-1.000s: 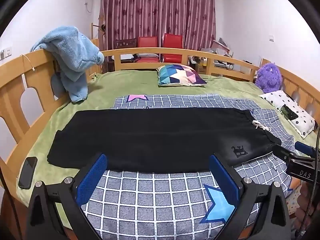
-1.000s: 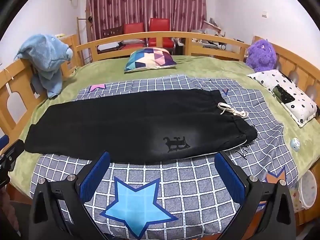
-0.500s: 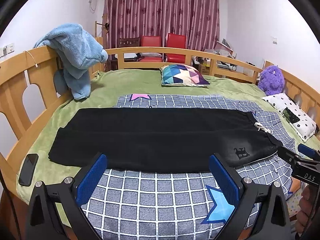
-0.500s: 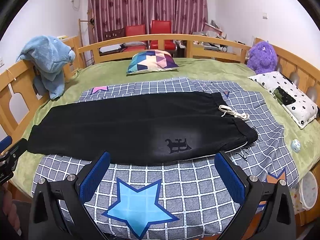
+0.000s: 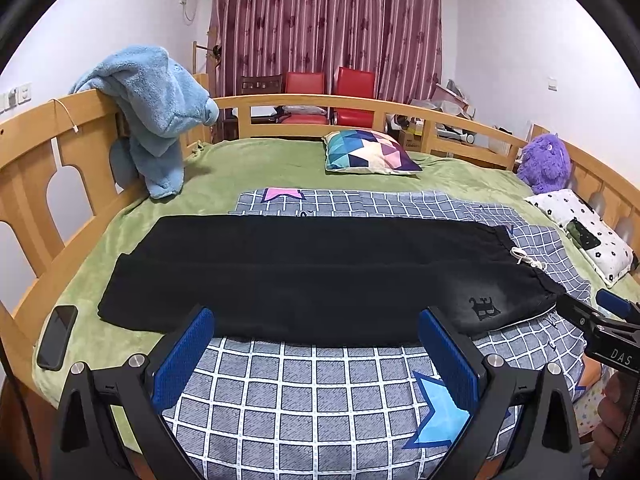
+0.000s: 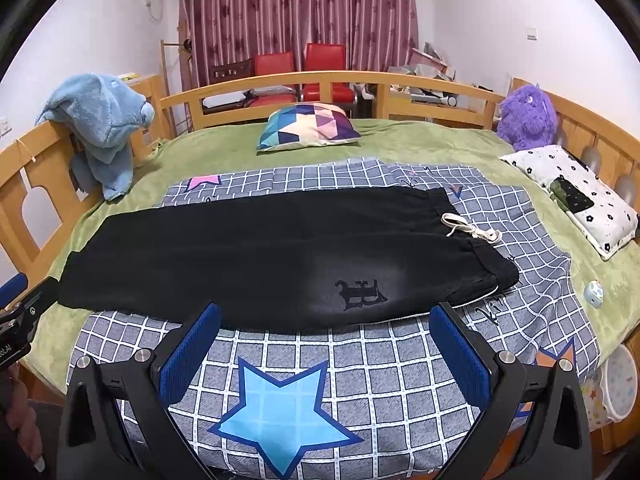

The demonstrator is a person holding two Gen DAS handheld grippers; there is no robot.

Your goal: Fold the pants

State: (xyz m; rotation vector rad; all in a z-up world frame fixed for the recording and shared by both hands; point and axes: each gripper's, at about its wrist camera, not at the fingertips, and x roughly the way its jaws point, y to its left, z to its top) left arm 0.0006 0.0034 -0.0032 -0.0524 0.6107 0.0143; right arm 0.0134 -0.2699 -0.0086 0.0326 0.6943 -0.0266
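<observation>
Black pants [image 5: 320, 272] lie flat across the bed, folded lengthwise, waistband with a white drawstring [image 5: 524, 258] at the right and leg hems at the left. They also show in the right wrist view [image 6: 280, 252]. My left gripper [image 5: 316, 348] is open and empty, held above the checked quilt just short of the pants' near edge. My right gripper [image 6: 324, 348] is open and empty, also short of the near edge, near the waist end. Each gripper's tip shows at the edge of the other's view.
A checked quilt [image 5: 320, 392] with star patches covers the green blanket [image 5: 260, 168]. A phone [image 5: 58, 336] lies at the left edge. A colourful pillow [image 5: 368, 152], a purple plush [image 5: 546, 164], a flowered pillow [image 5: 588, 232], a blue plush robe on the wooden rail [image 5: 156, 108].
Both grippers have risen and tilted slightly, so the bed sits a little lower in view. The pants have not moved. Both stay open.
</observation>
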